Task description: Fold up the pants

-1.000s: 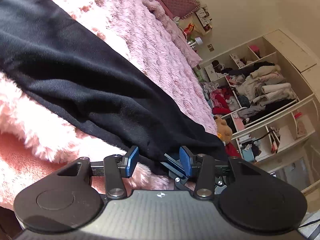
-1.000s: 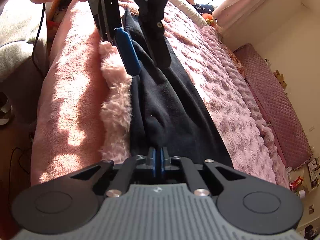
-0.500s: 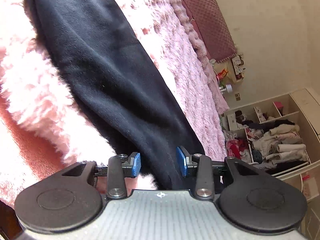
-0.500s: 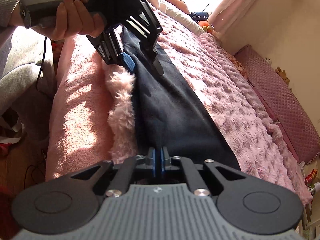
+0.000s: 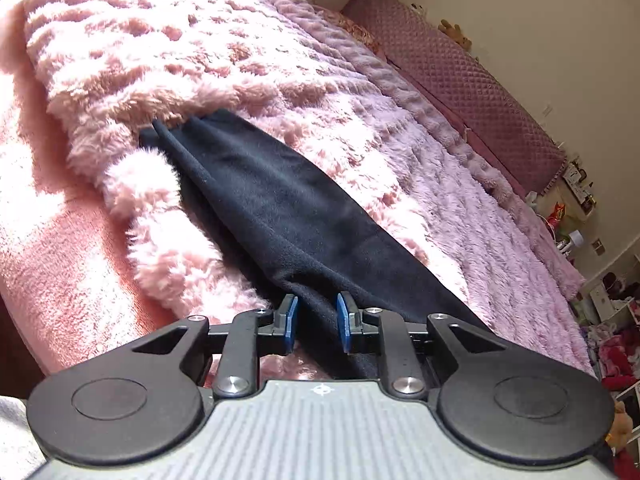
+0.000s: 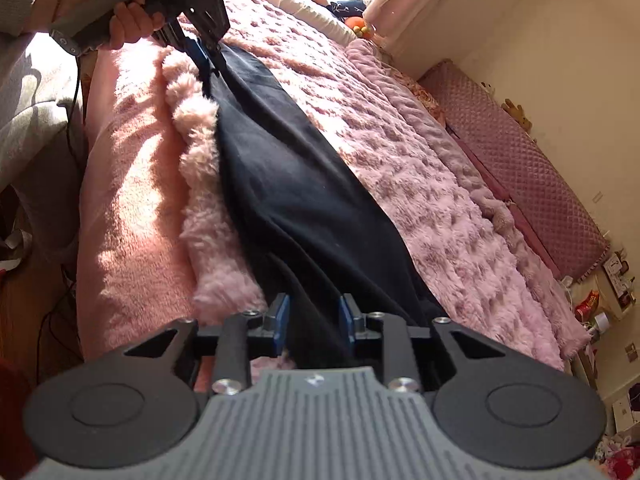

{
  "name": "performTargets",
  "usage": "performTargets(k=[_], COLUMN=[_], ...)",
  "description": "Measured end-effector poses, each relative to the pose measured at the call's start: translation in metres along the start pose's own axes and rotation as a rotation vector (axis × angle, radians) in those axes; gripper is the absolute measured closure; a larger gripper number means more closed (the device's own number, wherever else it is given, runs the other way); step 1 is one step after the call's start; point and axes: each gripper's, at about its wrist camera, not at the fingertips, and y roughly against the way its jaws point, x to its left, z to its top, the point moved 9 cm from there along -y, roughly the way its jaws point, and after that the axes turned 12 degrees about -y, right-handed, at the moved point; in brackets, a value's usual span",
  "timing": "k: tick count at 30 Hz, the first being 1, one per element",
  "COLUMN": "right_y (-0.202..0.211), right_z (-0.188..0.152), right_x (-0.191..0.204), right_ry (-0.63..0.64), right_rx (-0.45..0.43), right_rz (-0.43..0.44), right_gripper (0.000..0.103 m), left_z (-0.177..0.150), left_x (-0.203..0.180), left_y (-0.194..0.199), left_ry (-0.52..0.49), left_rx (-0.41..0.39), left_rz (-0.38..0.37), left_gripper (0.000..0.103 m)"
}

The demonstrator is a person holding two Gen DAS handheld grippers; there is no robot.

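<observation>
The black pants (image 6: 304, 200) lie as one long narrow strip on the fluffy pink blanket (image 6: 420, 184), near its shaggy edge, their long axis running from the right gripper (image 6: 311, 322) away to the left gripper (image 6: 208, 50) at the far end. The right gripper's jaws are opening, cloth between the blue pads but not pinched. The left gripper (image 5: 317, 322) is closing its jaws over the cloth, a gap apparently still left. Each near end of the pants is hidden under a gripper body. A red snack bag (image 6: 587, 303) carries writing too small to read.
</observation>
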Motion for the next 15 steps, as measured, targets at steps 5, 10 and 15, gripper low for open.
performTargets(k=[5,10,15], right_y=[0.004,0.000,0.009], right_z=[-0.040,-0.058,-0.061], right_x=[-0.017,-0.018,-0.021], right_ry=[0.032,0.078,0.148], right_rx=[0.105,0.131,0.123], right_rz=[-0.072,-0.084,-0.057], right_gripper=[0.076,0.093,0.098], left_z=[0.006,-0.027,-0.069], left_x=[-0.025,-0.085,-0.169], left_y=[0.016,0.013,0.024], left_ry=[-0.083,-0.046,-0.117], left_rx=[-0.050,0.123,0.263], left_rz=[-0.053,-0.389,-0.692], left_gripper=[0.061,0.053,0.053])
